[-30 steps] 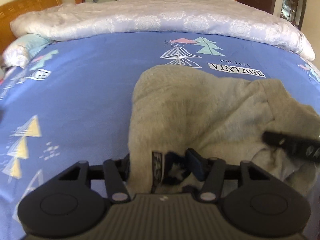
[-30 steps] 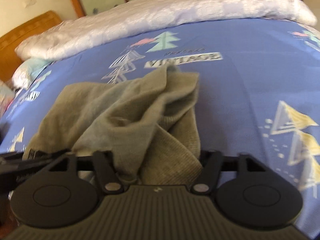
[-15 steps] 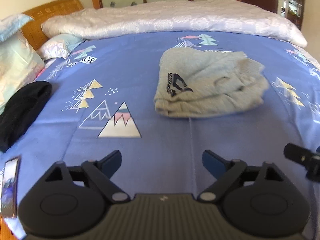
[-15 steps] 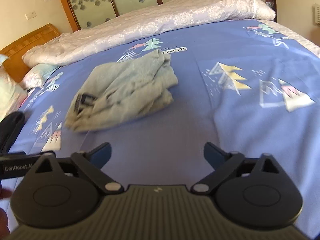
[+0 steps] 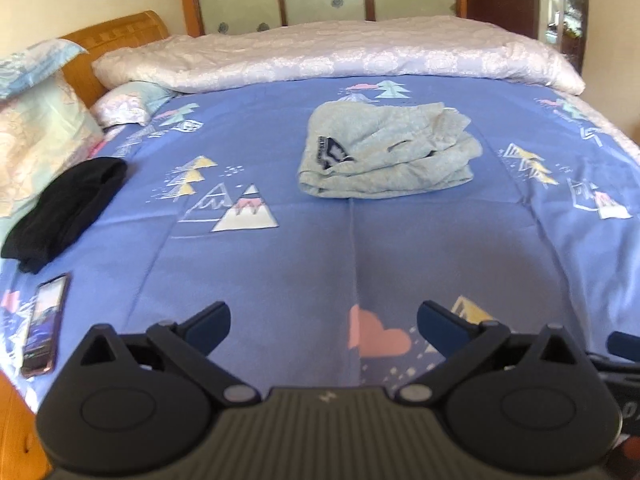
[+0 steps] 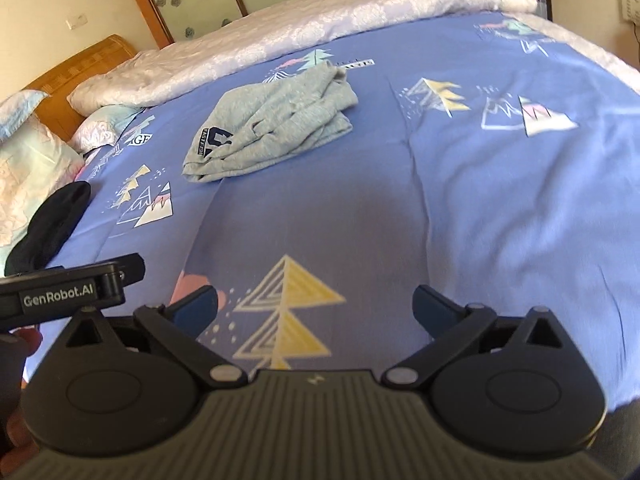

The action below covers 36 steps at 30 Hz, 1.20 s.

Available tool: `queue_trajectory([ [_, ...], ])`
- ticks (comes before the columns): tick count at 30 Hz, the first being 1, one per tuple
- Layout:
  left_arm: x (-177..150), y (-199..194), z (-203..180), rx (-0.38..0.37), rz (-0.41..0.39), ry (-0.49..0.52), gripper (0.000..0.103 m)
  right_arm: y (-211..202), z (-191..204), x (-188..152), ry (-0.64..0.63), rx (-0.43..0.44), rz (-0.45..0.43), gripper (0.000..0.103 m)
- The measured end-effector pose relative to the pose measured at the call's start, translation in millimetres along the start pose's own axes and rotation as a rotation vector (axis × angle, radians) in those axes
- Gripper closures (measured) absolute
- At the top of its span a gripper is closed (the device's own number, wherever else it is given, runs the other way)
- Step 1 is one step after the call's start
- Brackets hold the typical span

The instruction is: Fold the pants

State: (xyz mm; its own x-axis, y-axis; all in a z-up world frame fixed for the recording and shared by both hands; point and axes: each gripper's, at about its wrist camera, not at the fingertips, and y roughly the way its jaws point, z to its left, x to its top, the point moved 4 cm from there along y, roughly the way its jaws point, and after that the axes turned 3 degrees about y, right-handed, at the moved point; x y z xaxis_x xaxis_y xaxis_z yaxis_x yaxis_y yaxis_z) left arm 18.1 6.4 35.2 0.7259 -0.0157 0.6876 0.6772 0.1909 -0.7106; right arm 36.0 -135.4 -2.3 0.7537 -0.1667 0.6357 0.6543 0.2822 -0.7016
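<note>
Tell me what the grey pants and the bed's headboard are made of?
The grey pants look like soft knit jersey, probably cotton: matte, heathered, folding in thick, floppy layers. The headboard looks like varnished wood: orange-brown with a slight shine and carved trim, though the grain is too blurred to confirm.

You've got a blue bedsheet (image 5: 280, 272) printed with mountains and trees. A white quilt (image 5: 340, 56) is bunched along its far edge. A black garment (image 5: 64, 212) lies at the left, a phone (image 5: 42, 326) nearer. Pillows (image 5: 36, 128) lean on the wooden headboard (image 5: 116, 40).
</note>
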Motion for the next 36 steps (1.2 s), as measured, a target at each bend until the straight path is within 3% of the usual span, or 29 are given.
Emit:
queue_trajectory([
  [6, -9, -15, 1, 0.068, -0.024, 0.021, 0.000, -9, 3, -12, 0.037, 0.021, 0.008, 0.000],
  [23, -21, -17, 3, 0.050, 0.070, -0.007, 0.000, -20, 0, -25, 0.059, 0.031, 0.021, 0.000],
  [36, -23, -1, -9, 0.076, 0.105, 0.048, 0.000, -14, -21, -25, 0.133, 0.042, 0.058, 0.000],
])
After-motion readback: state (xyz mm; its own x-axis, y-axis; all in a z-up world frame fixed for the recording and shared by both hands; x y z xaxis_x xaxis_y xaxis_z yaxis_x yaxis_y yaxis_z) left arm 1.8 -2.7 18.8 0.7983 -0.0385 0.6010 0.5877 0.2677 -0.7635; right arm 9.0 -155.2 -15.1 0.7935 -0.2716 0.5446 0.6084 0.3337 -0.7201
